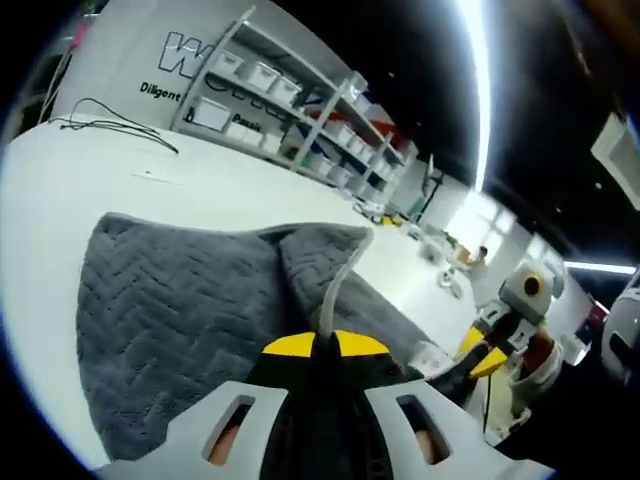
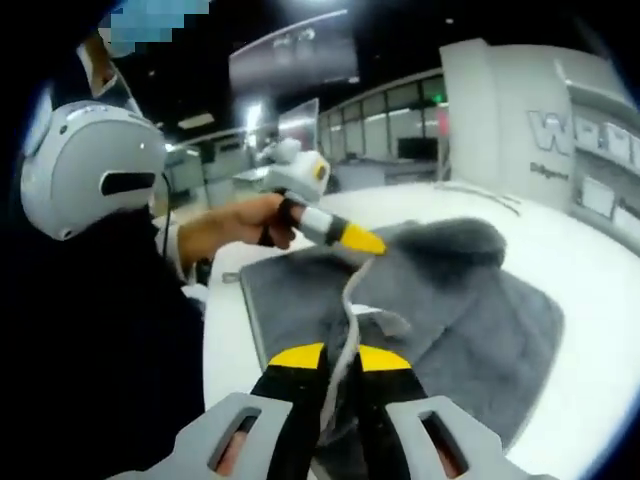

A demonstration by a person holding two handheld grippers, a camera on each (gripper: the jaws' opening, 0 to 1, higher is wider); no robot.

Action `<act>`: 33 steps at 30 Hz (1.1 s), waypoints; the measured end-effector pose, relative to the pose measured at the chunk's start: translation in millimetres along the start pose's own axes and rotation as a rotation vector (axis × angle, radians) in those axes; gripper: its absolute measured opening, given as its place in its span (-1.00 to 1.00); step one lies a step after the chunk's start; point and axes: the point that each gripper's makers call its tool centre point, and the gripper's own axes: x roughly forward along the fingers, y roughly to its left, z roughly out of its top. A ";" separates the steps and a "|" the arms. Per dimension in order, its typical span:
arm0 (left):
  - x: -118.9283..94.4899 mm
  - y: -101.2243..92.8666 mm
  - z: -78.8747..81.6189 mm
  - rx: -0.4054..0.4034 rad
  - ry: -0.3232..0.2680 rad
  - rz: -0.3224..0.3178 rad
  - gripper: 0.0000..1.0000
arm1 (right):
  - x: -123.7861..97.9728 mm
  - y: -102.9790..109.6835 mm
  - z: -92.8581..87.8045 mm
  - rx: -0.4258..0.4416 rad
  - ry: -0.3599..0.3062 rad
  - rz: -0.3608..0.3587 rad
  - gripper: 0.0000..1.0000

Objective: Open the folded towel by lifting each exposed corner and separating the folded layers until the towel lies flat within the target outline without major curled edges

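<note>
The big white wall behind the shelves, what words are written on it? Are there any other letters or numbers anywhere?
"W": start of a large outlined word on the white wall; the shelves hide the rest.
"Diligent": small dark line under it; what follows is hidden.
"W" with more outlined letters: the same wall in the right gripper view, too blurred to read.
Bins on the shelves: no readable labels.
Grey towel and tongs: no writing.

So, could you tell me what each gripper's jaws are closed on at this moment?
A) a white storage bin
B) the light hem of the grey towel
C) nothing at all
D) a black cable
B: the left gripper and the right gripper each pinch the towel, its pale hem running up from between their shut jaws.
</note>
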 end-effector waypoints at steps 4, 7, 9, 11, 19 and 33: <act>-4.1 6.7 4.8 -0.003 -0.010 0.011 -0.90 | 3.9 7.2 10.7 -0.015 -0.033 0.030 -0.98; -6.6 10.6 7.5 -0.004 -0.015 0.019 -0.91 | 12.2 14.9 15.7 -0.028 -0.043 0.062 -0.98; -8.7 13.2 9.7 0.000 -0.020 0.026 -0.91 | 16.0 17.3 17.5 -0.031 -0.044 0.070 -0.99; -10.4 15.2 11.3 0.002 -0.022 0.030 -0.91 | 21.7 21.8 21.2 -0.041 -0.049 0.086 -0.99; -17.8 25.0 20.3 0.014 -0.033 0.050 -0.91 | 42.7 40.2 36.1 -0.076 -0.075 0.150 -0.98; -25.0 37.4 32.5 0.037 -0.039 0.067 -0.91 | 67.5 57.9 52.3 -0.114 -0.101 0.207 -0.98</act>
